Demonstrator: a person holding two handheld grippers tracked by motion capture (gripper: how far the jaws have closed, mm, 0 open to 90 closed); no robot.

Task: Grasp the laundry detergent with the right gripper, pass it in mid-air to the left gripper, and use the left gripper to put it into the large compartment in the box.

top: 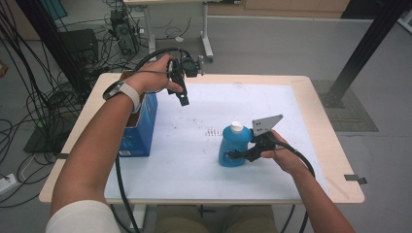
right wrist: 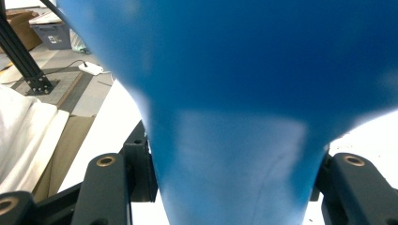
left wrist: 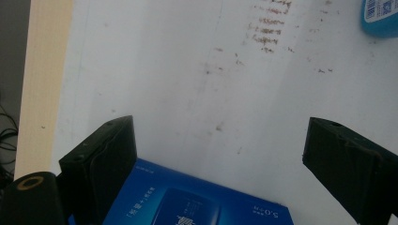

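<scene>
Right gripper (top: 238,156): jaws clamped on blue bottle (top: 231,148), upright on table (top: 194,160). Left gripper (top: 180,94): jaws wide, nothing between, above blue box (top: 141,128).

A blue bottle (top: 232,148) with a white cap, a blue box (top: 141,127), black jaws.

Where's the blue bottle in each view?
High view: blue bottle, centre-right on the white mat, white cap up, right gripper shut on it.
Left gripper view: top-right corner, a labelled edge.
Right gripper view: up close between the jaws, across the frame.
Shared landmark: the white mat.
</scene>
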